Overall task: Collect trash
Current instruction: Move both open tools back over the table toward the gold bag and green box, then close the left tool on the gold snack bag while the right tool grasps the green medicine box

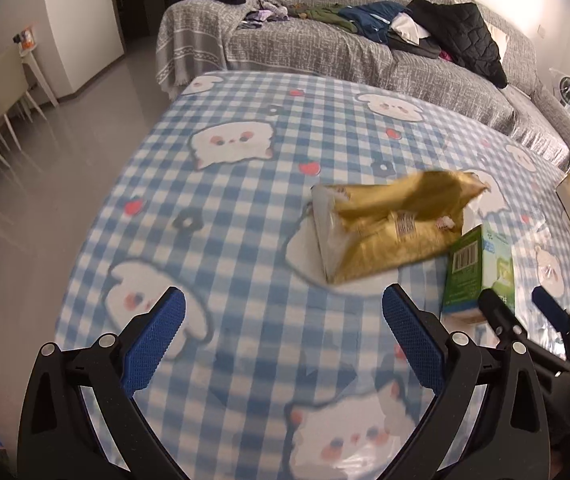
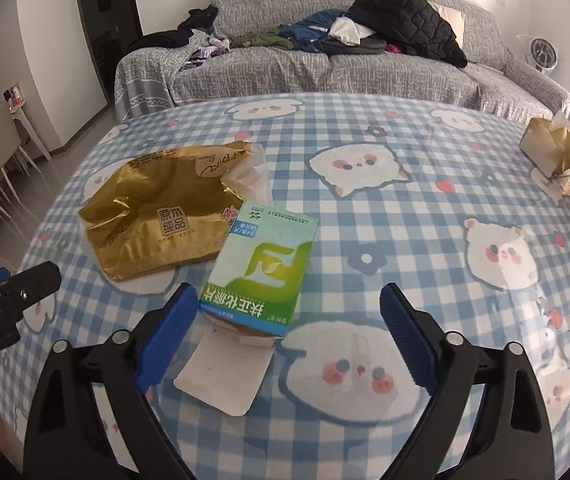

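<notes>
Left tool [image 1: 283,330]: released, nothing between its pads. Right tool [image 2: 289,330]: released, poised over the near end of the green box [image 2: 259,268]. Box lies on the worktop [image 2: 405,216] touching the gold pack [image 2: 157,220]. Second gold pack [image 2: 551,148], right edge, partly cut off. Left view blurred.

The left wrist camera sits on the left hand-held gripper [image 1: 283,336]. It looks forward and down along its two fingers, close over the desk [image 1: 245,184], toward the grey sofa [image 1: 325,48] at the far side.

The right wrist camera sits on the right hand-held gripper [image 2: 289,334]. It looks the same way, close over the desk, just to the right of the other camera.

Both views share the gold bag [image 1: 389,224], the green box [image 1: 481,268], the checked cloth, the sofa with clothes, and the chairs on the left. Each camera also sees a bit of the other gripper at its edge.
</notes>
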